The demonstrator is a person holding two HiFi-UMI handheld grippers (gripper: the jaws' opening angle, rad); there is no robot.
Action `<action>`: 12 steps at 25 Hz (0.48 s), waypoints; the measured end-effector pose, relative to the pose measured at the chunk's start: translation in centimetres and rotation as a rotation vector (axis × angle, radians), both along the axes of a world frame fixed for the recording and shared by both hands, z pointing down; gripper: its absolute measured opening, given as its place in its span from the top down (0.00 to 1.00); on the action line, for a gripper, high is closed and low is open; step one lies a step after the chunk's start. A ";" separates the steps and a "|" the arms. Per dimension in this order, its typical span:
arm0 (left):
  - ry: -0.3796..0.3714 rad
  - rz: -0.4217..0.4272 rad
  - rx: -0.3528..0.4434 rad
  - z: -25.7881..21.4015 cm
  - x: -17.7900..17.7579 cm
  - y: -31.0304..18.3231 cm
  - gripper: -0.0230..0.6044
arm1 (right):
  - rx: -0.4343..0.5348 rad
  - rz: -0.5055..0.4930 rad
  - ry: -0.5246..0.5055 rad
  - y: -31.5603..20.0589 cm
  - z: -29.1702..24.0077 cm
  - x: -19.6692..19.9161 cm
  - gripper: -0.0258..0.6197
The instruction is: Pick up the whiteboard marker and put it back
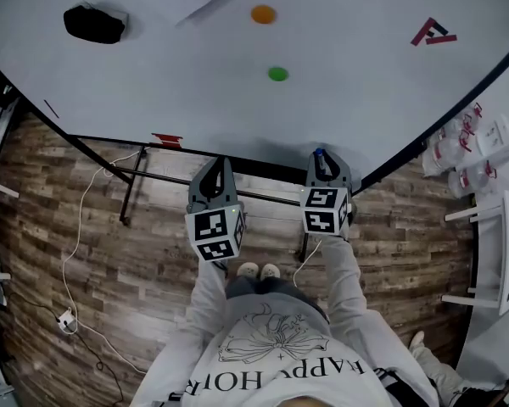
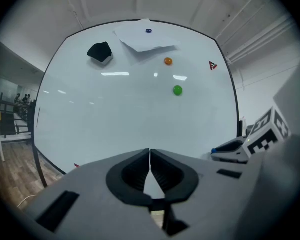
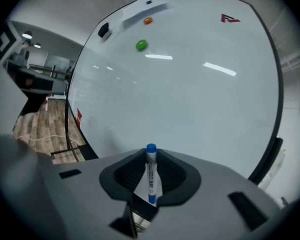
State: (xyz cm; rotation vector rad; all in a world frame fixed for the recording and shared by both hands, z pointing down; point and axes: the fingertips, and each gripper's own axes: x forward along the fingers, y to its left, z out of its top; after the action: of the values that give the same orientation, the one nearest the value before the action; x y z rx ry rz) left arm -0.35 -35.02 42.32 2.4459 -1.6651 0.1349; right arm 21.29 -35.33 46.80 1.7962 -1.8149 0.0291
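Whiteboard (image 1: 348,100) over wood floor (image 1: 85,253) | right fingers (image 3: 124,176) grip marker (image 3: 151,176) | left fingers (image 2: 132,171) closed, empty

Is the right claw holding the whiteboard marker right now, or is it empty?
Holding it. The right claw is shut on the blue-capped white whiteboard marker, which sits clamped between its jaws with the cap end toward the white whiteboard.

The left gripper (image 2: 150,156) has its jaws together, empty. Beyond them stands the whiteboard (image 2: 115,119), a green magnet (image 2: 177,90) up-right. To their right, the right gripper (image 2: 222,152) shows the whiteboard marker (image 2: 214,150) by its blue cap.
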 end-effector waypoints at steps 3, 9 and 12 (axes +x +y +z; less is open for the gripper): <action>0.000 -0.029 -0.009 0.4 -1.4 0.1 0.95 | -0.048 -0.065 0.139 -0.7 1.8 -1.9 0.86; 0.000 -0.089 -0.037 1.7 -4.2 0.4 0.95 | -0.170 -0.172 0.356 -1.8 6.8 -4.7 0.86; 0.000 -0.119 -0.051 2.4 -5.4 0.5 0.95 | -0.240 -0.207 0.442 -2.4 9.8 -5.4 0.86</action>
State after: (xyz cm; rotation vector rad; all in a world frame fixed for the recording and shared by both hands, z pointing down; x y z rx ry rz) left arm -5.75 -34.57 44.74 2.3029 -1.7794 0.1596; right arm 15.91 -37.76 56.57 1.3175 -1.5886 -0.2058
